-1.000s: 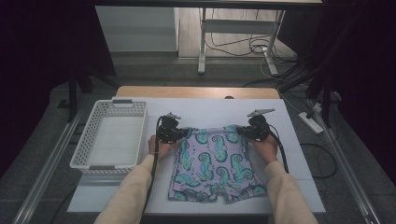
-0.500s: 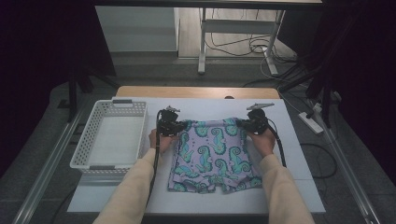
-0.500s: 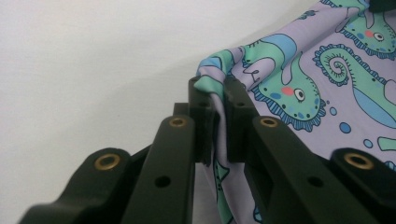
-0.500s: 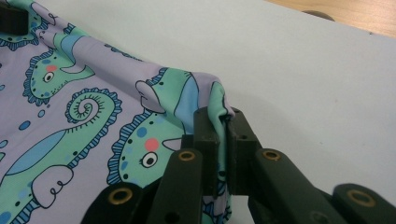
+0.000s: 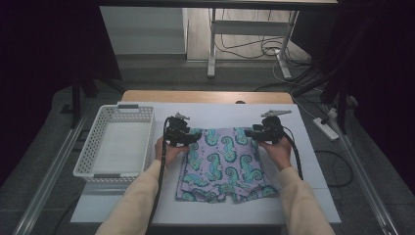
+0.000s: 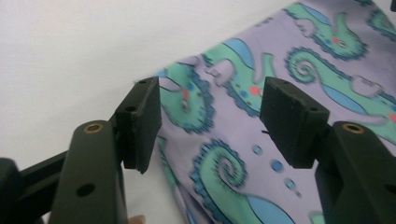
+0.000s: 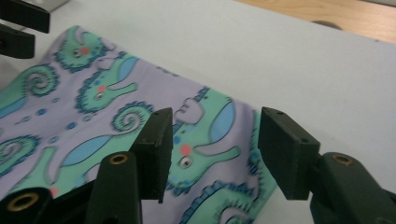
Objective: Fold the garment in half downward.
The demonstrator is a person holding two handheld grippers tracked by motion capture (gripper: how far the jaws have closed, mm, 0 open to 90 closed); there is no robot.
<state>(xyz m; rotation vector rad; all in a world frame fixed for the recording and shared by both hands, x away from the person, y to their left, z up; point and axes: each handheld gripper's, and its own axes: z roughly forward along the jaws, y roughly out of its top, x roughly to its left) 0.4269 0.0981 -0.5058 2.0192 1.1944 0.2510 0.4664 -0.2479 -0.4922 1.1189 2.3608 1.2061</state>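
Observation:
Lavender shorts [image 5: 220, 161] printed with teal seahorses lie flat on the white table [image 5: 215, 115], waistband at the far side. My left gripper [image 5: 191, 138] sits at the waistband's left corner. In the left gripper view its jaws [image 6: 210, 112] have just been opening and stand apart over the shorts [image 6: 289, 60], pads off the cloth. My right gripper [image 5: 251, 133] is at the waistband's right corner. Its jaws [image 7: 212, 140] have likewise just been opening and straddle the edge of the shorts [image 7: 93, 93] without pressing on it. The left gripper [image 7: 18, 28] shows far off in that view.
A white slotted basket [image 5: 149, 142] stands to the left of the shorts, close to my left hand. A wooden strip [image 5: 205, 96] runs along the table's far edge. Cables and a power strip [image 5: 325, 128] lie on the floor to the right.
The shorts went from rumpled to flat and shifted slightly away from the person. Both grippers, shut on the waistband corners before, have let go; the hands stayed in place.

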